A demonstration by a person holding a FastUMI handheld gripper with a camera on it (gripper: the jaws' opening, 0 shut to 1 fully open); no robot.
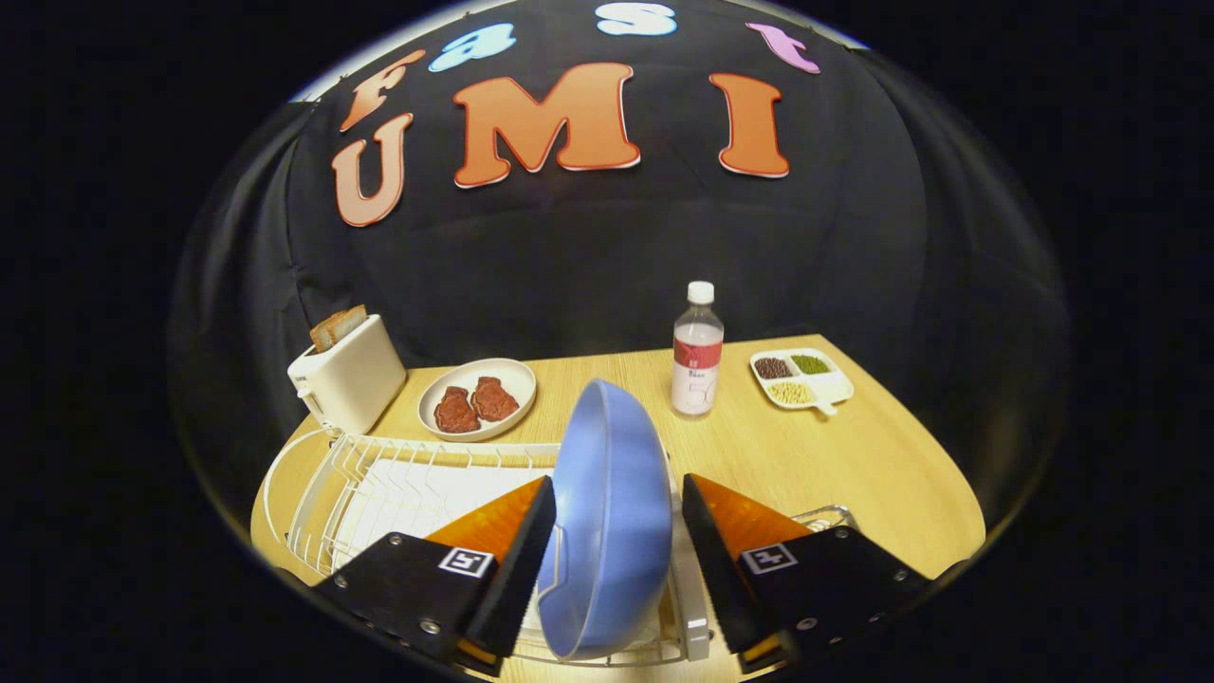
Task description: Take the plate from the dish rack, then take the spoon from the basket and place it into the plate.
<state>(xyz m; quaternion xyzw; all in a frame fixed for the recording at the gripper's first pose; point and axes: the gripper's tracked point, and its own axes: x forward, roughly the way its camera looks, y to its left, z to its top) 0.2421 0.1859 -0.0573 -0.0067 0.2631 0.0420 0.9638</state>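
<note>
One blue plate [612, 517] stands on edge in the single white dish rack [379, 484], between the open gripper [616, 560] fingers, neither visibly pressing it.

A light wooden counter [854, 474] stands against black cloth. At its back left corner sits a white toaster [348, 376] with a slice of toast [339, 327] standing up out of its slot. Just beside the toaster is a round cream dish [478, 399] holding two dark red pieces of meat [476, 404]. Further right stands an upright clear bottle [697, 353] with a white cap. Near it, towards the far right corner, lies a small white divided tray [802, 379] with dark, green and pale beans in separate compartments.
</note>
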